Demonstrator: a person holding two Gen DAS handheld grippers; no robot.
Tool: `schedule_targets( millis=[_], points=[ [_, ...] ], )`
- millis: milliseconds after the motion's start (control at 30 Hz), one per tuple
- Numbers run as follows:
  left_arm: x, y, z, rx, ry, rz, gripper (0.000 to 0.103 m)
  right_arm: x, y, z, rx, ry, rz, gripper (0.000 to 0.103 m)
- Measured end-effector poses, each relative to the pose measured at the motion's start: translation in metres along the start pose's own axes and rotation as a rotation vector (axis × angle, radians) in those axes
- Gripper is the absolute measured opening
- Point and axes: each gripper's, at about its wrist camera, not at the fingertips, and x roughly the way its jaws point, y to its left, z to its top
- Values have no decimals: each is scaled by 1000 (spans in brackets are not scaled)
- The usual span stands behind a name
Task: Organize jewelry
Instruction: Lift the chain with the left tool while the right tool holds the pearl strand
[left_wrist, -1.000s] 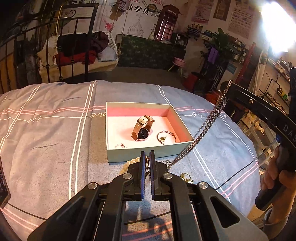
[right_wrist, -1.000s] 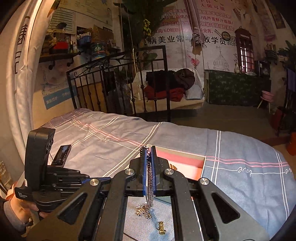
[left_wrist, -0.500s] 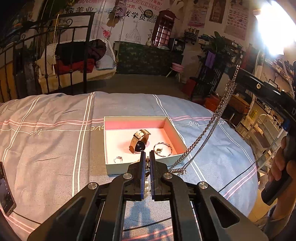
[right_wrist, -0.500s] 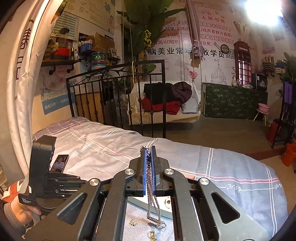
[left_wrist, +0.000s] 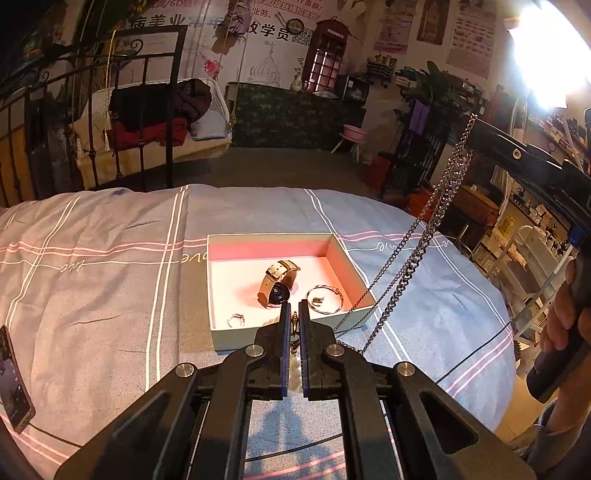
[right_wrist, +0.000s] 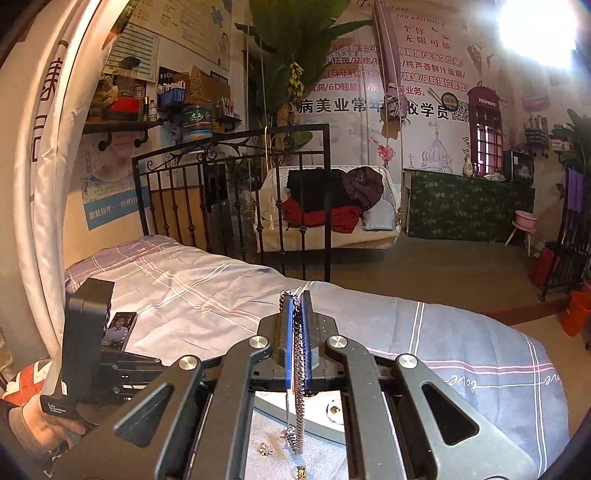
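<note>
Right now your right gripper (right_wrist: 295, 299) has its fingers pinched tight on a silver chain necklace (left_wrist: 424, 240), which hangs doubled from between the pads and slants down toward the bedspread (left_wrist: 110, 280); its low end reaches the fabric just right of your left fingers, at the near right corner of the open box (left_wrist: 218, 336). From the right wrist view the chain drops straight below the fingertips, with a small charm-like piece and a gold piece lying on the cloth under them. Your left gripper (left_wrist: 291, 314) holds its fingers at a narrow gap, with a small dark pendant-like bit showing between the tips and pale beads (left_wrist: 293, 373) below it; whether the pads actually press on it you cannot tell. Just ahead of those left fingertips sits the box, holding a watch (left_wrist: 277, 284) with a tan strap, a bangle (left_wrist: 325, 299) to the right of it and a ring (left_wrist: 235, 320) to the left. A phone (left_wrist: 13, 380) lies far left of the fingers.
</note>
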Motion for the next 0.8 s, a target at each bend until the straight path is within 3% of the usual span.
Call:
schedule_targets(
  millis=[367,800],
  points=[
    [3,-7,18,16,-26,-7,4,8,-2,9,-6,-7,-12,5],
    [5,-17,69,54,-101,-4,4,20,-21,46,-8,-59,-39,5]
  ],
)
